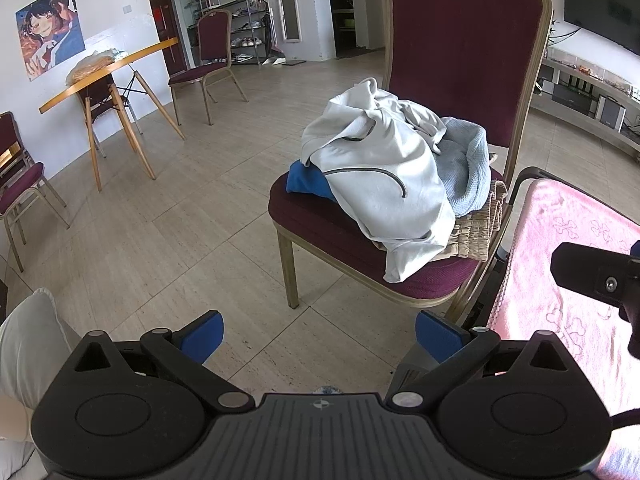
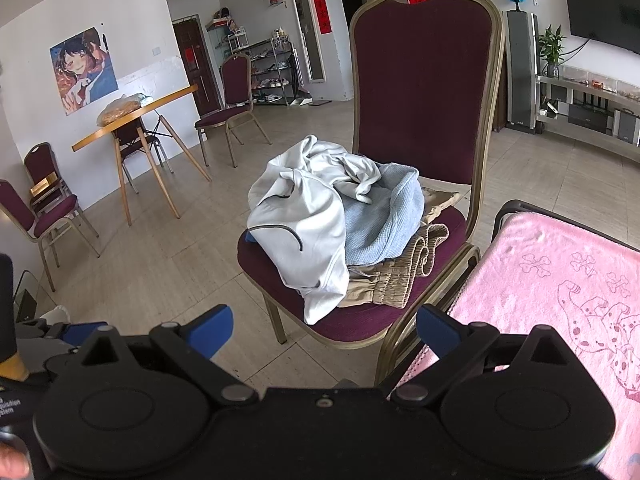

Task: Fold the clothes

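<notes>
Rumpled pale grey hoodie [image 1: 384, 184] tops clothes pile on maroon padded banquet chair [image 1: 460, 40], beige tile floor [image 1: 192, 216]. Pink patterned towel-covered table [image 2: 560, 280] beside chair. Left gripper [image 1: 318, 336] & right gripper [image 2: 324, 330]: both apart, empty.

A: Left gripper [image 1: 318, 338] — what's it showing?

B: Matte black body, ribbed grey plate carrying a small cross-in-circle mark, two round housings with raised discs. Silver pivot pins are sitting at the linkage joints. Blue pads [image 1: 204, 338] are facing the fingers.

A: Right gripper [image 2: 324, 334]?

B: Same black build, blue pads [image 2: 214, 332], silver pins, one screw sitting centre on the plain top plate. White lettering is showing at lower left, cut off. From the left wrist view, its black finger is showing one screw head.
</notes>
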Demonstrator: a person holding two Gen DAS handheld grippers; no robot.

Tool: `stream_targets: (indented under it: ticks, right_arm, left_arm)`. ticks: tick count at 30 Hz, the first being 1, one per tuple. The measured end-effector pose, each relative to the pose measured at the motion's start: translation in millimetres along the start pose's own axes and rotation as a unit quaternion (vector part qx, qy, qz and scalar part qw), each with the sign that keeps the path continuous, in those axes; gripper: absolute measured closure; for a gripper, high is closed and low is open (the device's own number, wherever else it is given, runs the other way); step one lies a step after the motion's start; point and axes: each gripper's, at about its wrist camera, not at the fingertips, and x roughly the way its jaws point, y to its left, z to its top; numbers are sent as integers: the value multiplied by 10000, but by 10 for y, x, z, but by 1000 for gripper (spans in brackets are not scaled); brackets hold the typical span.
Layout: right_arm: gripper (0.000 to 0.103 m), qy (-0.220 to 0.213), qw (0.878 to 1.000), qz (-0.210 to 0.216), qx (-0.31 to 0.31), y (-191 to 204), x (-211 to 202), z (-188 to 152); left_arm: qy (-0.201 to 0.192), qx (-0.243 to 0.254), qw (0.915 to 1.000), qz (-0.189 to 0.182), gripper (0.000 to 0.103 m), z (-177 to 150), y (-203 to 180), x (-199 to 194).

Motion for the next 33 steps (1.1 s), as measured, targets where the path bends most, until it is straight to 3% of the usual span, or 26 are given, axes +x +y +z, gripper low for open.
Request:
stream_targets:
  ticks: [21,33]
  right_arm:
    - [4,21,10000,25,-14,8,-5,-4]
    - [4,-144,9996,222,-31,-1,401,417]
  left_arm:
    - [14,-6,10000,25,0,4,-11,15]
    - [141,-352,9993,76,2,104,239,305]
